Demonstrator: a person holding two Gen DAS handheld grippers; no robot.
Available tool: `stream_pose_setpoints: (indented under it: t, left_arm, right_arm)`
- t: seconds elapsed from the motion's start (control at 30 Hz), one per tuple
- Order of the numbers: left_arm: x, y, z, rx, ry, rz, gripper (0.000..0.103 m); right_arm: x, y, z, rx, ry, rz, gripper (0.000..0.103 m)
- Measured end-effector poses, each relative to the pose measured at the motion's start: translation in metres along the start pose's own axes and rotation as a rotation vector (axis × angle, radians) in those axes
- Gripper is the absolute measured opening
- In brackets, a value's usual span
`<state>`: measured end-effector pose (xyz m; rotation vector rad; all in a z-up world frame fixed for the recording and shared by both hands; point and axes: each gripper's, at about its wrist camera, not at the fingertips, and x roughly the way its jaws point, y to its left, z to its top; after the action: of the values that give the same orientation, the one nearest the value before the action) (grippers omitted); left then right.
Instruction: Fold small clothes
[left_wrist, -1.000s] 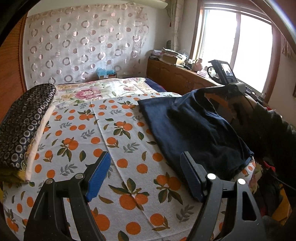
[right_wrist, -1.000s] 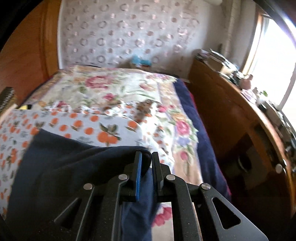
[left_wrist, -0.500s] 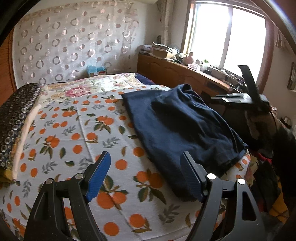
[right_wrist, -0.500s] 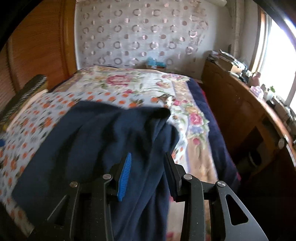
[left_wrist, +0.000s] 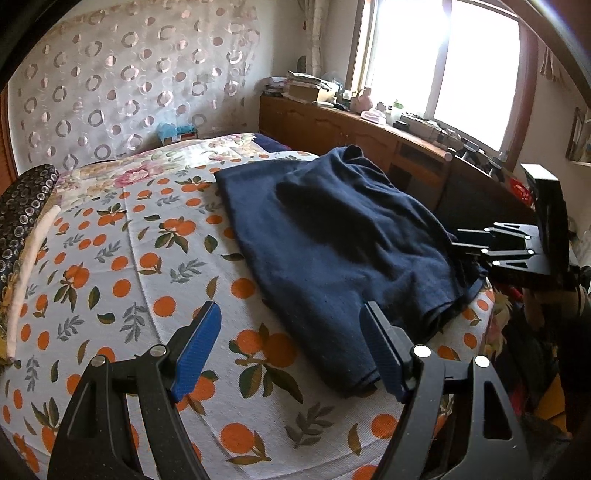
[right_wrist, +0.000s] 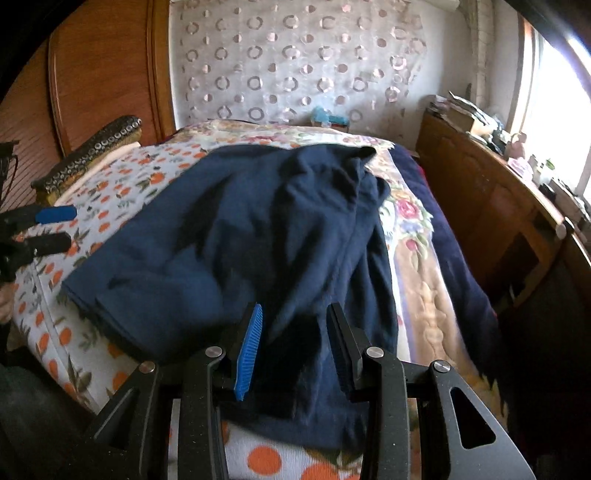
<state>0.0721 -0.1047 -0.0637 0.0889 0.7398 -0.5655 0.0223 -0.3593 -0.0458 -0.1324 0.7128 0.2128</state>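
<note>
A navy blue garment (left_wrist: 332, 240) lies folded over on the orange-print bedspread (left_wrist: 129, 277), its near corner at the bed's front edge. My left gripper (left_wrist: 291, 350) is open and wide above the bedspread. Its right finger (left_wrist: 384, 354) stands just in front of the garment's near corner, with nothing pressed between the pads. My right gripper (right_wrist: 295, 347) is open over the garment (right_wrist: 258, 229) at its right near edge; the cloth lies under the gap, and the pads do not press it. Each gripper shows in the other's view: the right gripper (left_wrist: 476, 243), the left gripper (right_wrist: 51, 229).
A dark ring-patterned folded blanket (left_wrist: 22, 206) lies along the bed's left side. A wooden cabinet (left_wrist: 351, 129) cluttered with small items runs under the window on the right. A flowered quilt (right_wrist: 410, 214) covers the bed's far and right parts. A blue tissue box (left_wrist: 177, 133) stands by the wall.
The right gripper let go of the garment's edge, opened, and drew back toward the bed's near edge. The garment settled flat. The left gripper drifted slightly toward the garment, still open.
</note>
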Motion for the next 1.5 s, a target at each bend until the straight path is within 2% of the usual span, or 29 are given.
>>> stream_pose_setpoints:
  t: [0.17, 0.2, 0.23, 0.47, 0.5, 0.57, 0.77, 0.83, 0.93, 1.0, 1.13, 1.17, 1.23, 1.3, 1.5]
  left_arm:
    - [0.005, -0.002, 0.0, -0.003, 0.015, -0.003, 0.078]
    - [0.006, -0.002, 0.0, -0.002, 0.016, -0.003, 0.078]
    - [0.006, -0.002, 0.0, -0.001, 0.018, -0.004, 0.078]
    - [0.008, -0.005, 0.001, 0.001, 0.023, -0.009, 0.078]
    - [0.008, -0.005, 0.001, 0.0, 0.024, -0.011, 0.078]
    - [0.008, -0.005, 0.001, 0.001, 0.026, -0.015, 0.078]
    - [0.016, -0.008, -0.002, 0.009, 0.055, -0.014, 0.078]
    - [0.016, -0.008, -0.003, 0.009, 0.059, -0.014, 0.078]
    - [0.018, -0.009, -0.003, 0.009, 0.056, -0.017, 0.078]
    - [0.018, -0.009, -0.003, 0.007, 0.056, -0.01, 0.078]
    - [0.011, -0.005, -0.001, -0.015, 0.017, 0.006, 0.078]
    - [0.008, -0.004, 0.0, -0.021, 0.005, 0.012, 0.078]
    - [0.005, -0.001, 0.001, -0.03, -0.012, 0.02, 0.078]
    - [0.003, 0.002, 0.002, -0.039, -0.022, 0.026, 0.078]
    - [0.002, 0.007, 0.002, -0.053, -0.035, 0.032, 0.078]
  right_arm:
    - [0.007, -0.005, -0.005, 0.041, 0.023, 0.022, 0.037]
    - [0.009, -0.002, -0.006, 0.046, 0.024, 0.035, 0.029]
    - [0.007, 0.0, -0.007, 0.047, 0.023, 0.056, 0.015]
    - [-0.028, -0.01, -0.005, 0.054, -0.061, 0.088, 0.007]
    - [-0.032, -0.012, -0.007, 0.051, -0.063, 0.076, 0.002]
    - [-0.041, -0.019, -0.013, 0.044, -0.061, 0.021, 0.002]
    - [-0.032, -0.032, -0.031, 0.087, -0.019, 0.014, 0.002]
    - [-0.031, -0.027, -0.031, 0.053, -0.005, -0.009, 0.002]
    - [-0.035, -0.027, -0.032, 0.06, 0.007, 0.023, 0.002]
    - [-0.038, -0.03, -0.027, 0.06, 0.002, -0.003, 0.002]
    - [-0.04, -0.031, -0.015, 0.072, -0.03, -0.041, 0.018]
    - [-0.039, -0.032, -0.01, 0.072, -0.044, -0.043, 0.021]
    - [-0.033, -0.031, 0.002, 0.067, -0.071, -0.032, 0.034]
    - [-0.02, -0.03, 0.02, 0.063, -0.089, -0.019, 0.04]
    - [0.047, -0.036, 0.078, 0.053, -0.088, 0.018, 0.041]
